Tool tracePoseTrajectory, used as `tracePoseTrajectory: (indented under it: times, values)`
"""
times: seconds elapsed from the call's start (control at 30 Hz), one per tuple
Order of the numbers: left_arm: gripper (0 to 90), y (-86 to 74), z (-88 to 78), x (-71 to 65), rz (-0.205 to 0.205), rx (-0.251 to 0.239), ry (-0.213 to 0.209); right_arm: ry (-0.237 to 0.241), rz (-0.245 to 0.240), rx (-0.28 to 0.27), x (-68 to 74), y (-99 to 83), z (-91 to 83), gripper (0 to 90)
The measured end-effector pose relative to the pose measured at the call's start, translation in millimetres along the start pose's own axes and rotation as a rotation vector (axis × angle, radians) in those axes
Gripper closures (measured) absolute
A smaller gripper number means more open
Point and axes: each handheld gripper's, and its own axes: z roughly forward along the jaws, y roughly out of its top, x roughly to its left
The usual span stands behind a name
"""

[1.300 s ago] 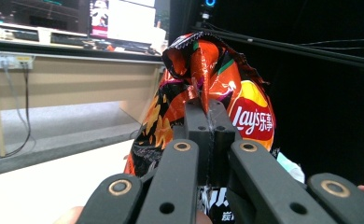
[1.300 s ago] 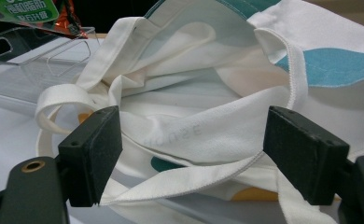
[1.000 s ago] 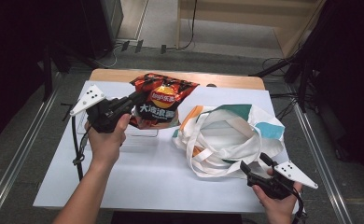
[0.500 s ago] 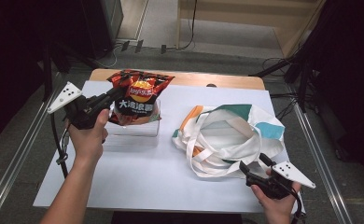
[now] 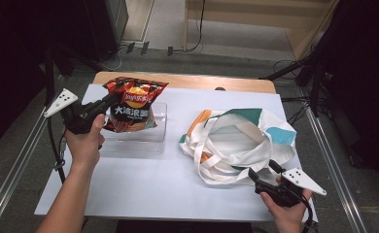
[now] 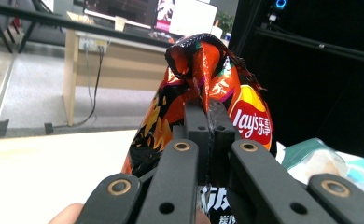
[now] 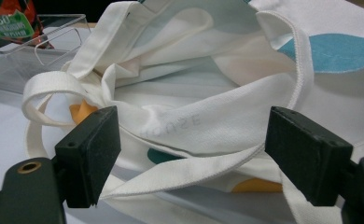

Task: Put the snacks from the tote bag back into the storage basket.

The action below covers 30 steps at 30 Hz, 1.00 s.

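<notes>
We find the left tool [image 6: 207, 122] clamped on the crimped top of the chip bag [image 5: 131, 104], held above the clear tray [image 5: 159, 127], presumably for bagging. Our right tool [image 7: 192, 154] gapes wide at the tote bag [image 5: 241, 141] on the counter [image 5: 144, 184], holding nothing.

chip bag [image 5: 134, 103]: glossy crinkled foil, shining orange and black
tote bag [image 5: 238, 141]: matt woven cloth, ribbed straps
tray [image 5: 153, 133]: clear smooth plastic
desk [image 5: 153, 189]: flat white matt top
left claw [image 6: 209, 122]: matt black plastic, brass rivets
</notes>
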Motion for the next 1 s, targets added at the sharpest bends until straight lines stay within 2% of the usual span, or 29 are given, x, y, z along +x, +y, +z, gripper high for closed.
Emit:
tracePoseTrajectory:
  times: [0.07,0.17,0.23,0.3,0.43,0.47,0.5,0.53,0.57,0.63,0.67,0.73,0.77,0.8,0.87,0.93,1.0]
  values:
    - [90.0,-8.1,3.9,6.8,-0.011,0.019,0.016,0.0,-0.001,0.001,0.2,-0.7,0.6,19.3]
    - [90.0,-20.3,9.2,16.7,-0.032,0.052,0.018,0.002,-0.002,0.009,1.8,-1.5,1.3,19.5]
    - [87.7,-25.3,9.3,23.2,-0.066,0.059,0.03,0.001,-0.007,0.009,2.1,-1.8,1.8,19.5]
    - [79.7,-28.5,9.7,26.1,-0.086,0.081,0.059,0.002,-0.007,0.01,1.9,-2.0,1.9,19.6]
    - [60.2,-34.1,8.8,26.8,-0.085,0.114,0.076,-0.001,-0.005,0.012,1.2,-2.3,2.0,19.7]
    - [53.8,-38.7,6.5,25.5,-0.093,0.134,0.118,-0.002,-0.005,0.011,1.2,-2.3,1.8,19.7]
    - [49.3,-38.7,6.5,25.5,-0.093,0.134,0.118,-0.002,-0.005,0.011,1.2,-2.3,1.8,19.7]
    - [46.3,-43.2,4.6,24.8,-0.114,0.16,0.139,0.0,-0.002,0.011,1.3,-2.2,1.5,19.7]
    - [47.1,-43.2,4.6,24.8,-0.114,0.16,0.139,0.0,-0.002,0.011,1.3,-2.2,1.5,19.7]
    - [50.3,-49.5,3.0,23.6,-0.13,0.194,0.174,-0.001,0.001,0.011,1.6,-2.1,1.1,19.9]
    - [62.9,-51.9,3.4,23.9,-0.146,0.206,0.176,-0.001,-0.004,0.011,1.6,-2.3,1.6,20.0]
    - [77.3,-51.9,3.4,23.1,-0.139,0.207,0.191,0.001,-0.002,0.014,1.9,-2.4,1.9,20.1]
    - [77.3,-51.2,3.0,22.5,-0.131,0.197,0.208,0.001,-0.002,0.016,2.3,-2.5,2.4,20.1]
    - [88.0,-48.1,4.4,23.1,-0.131,0.208,0.215,0.003,0.0,0.018,3.9,-2.7,2.8,20.2]
    - [90.0,-47.0,5.4,23.2,-0.122,0.219,0.217,0.003,-0.006,0.017,4.0,-2.7,2.7,20.2]
    - [90.0,-43.1,6.6,22.8,-0.092,0.234,0.218,0.0,-0.004,0.017,3.7,-2.7,2.3,20.3]
    - [90.0,-40.9,5.2,23.4,-0.083,0.228,0.228,-0.003,-0.001,0.017,2.3,-2.8,1.9,20.4]
